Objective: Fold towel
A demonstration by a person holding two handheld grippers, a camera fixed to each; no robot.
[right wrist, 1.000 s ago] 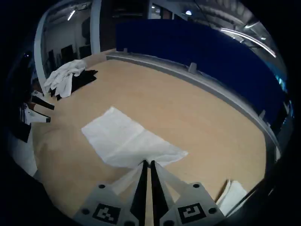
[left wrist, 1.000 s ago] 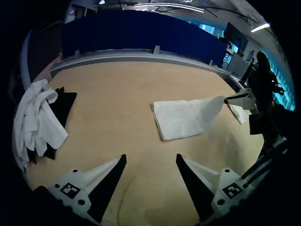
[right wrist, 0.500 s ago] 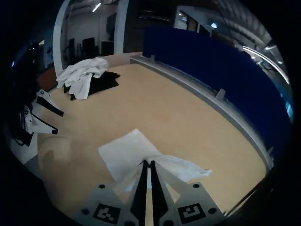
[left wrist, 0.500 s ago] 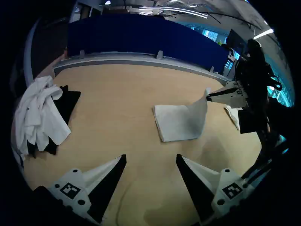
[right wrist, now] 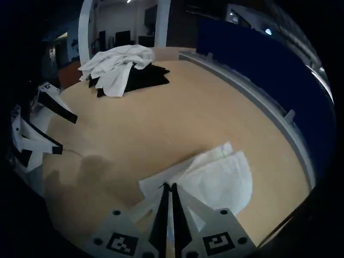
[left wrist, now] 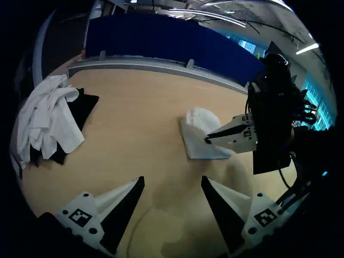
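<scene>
A white towel [left wrist: 200, 131] lies folded over itself on the wooden table [left wrist: 137, 107]. In the left gripper view my right gripper [left wrist: 208, 140] hovers over the towel's near edge, its fingers together on a pinch of cloth. In the right gripper view the towel [right wrist: 215, 174] bunches just ahead of the shut right gripper [right wrist: 167, 185], which pinches its edge. My left gripper [left wrist: 172, 180] stands open near the table's front, nothing between its fingers, well short of the towel. The left gripper [right wrist: 60, 129] also appears at the left of the right gripper view.
A heap of white and black cloth [left wrist: 47, 116] lies at the table's left side, seen too as the cloth heap [right wrist: 122, 69] at the far end in the right gripper view. A blue partition [left wrist: 172, 38] runs behind the table. A person's dark arm [left wrist: 275, 124] holds the right gripper.
The right gripper has carried the towel's edge up and across to the left, folding the cloth over itself. The left gripper has stayed open and nearly still.
</scene>
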